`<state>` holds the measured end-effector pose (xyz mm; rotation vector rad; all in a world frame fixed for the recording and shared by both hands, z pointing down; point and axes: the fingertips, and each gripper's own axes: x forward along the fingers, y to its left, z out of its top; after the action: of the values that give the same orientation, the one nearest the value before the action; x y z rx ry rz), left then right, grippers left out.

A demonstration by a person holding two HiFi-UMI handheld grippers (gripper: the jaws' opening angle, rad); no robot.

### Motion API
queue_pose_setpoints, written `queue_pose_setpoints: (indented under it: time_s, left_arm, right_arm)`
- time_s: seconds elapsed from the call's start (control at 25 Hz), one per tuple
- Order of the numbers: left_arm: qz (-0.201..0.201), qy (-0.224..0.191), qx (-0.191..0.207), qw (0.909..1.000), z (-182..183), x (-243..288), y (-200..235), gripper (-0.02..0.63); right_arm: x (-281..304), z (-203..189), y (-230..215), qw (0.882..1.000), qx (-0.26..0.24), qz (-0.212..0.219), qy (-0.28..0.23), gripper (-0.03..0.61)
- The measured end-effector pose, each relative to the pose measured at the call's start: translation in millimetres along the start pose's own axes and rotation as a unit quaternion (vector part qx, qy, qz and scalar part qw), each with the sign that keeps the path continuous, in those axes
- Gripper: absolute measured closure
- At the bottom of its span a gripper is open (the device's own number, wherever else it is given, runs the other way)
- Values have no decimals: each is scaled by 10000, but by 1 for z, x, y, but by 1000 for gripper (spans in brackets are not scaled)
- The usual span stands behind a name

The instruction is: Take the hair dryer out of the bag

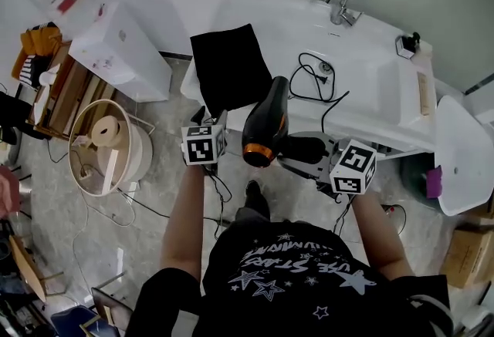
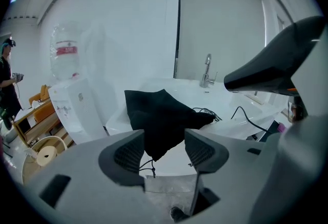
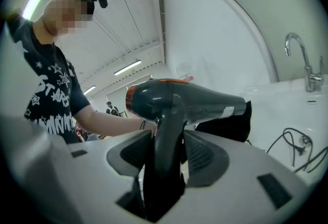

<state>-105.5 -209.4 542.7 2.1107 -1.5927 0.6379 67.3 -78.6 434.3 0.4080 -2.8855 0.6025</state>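
The black hair dryer (image 1: 266, 123) with an orange rear ring is in the air in front of the white sink counter (image 1: 370, 108). My right gripper (image 1: 299, 149) is shut on its handle, and in the right gripper view both pads press the handle (image 3: 166, 136) below the barrel (image 3: 189, 100). Its black cord (image 1: 320, 85) lies on the counter. The empty black bag (image 1: 230, 65) drapes flat over the counter's left edge. My left gripper (image 1: 210, 118) hangs just in front of the bag (image 2: 161, 115), open (image 2: 164, 148), with nothing between its pads.
A chrome faucet (image 1: 340, 4) stands at the back of the sink. A white dispenser cabinet (image 1: 123, 50) and a round basket with a tape roll (image 1: 108, 146) stand on the floor at the left. A white bin (image 1: 463, 166) is at the right.
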Motion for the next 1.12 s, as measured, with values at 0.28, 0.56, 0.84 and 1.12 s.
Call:
queue_pose_setpoints:
  time_s: [0.28, 0.56, 0.84, 1.12]
  left_arm:
    - [-52, -220, 64, 9997, -7, -30, -27, 305]
    - [-137, -758, 149, 9969, -5, -90, -60, 305]
    - [92, -1344, 317, 9904, -1, -149, -84, 435]
    - [53, -1437, 222, 9894, -21, -180, -112, 460]
  right_arm:
    - [-21, -7, 10, 9996, 10, -205, -188, 379]
    - [-37, -15, 31, 9986, -3, -393, -345, 379]
    - [-58, -15, 53, 9970, -60, -552, -543, 379]
    - [-85, -26, 71, 9953, -100, -733, -631, 379]
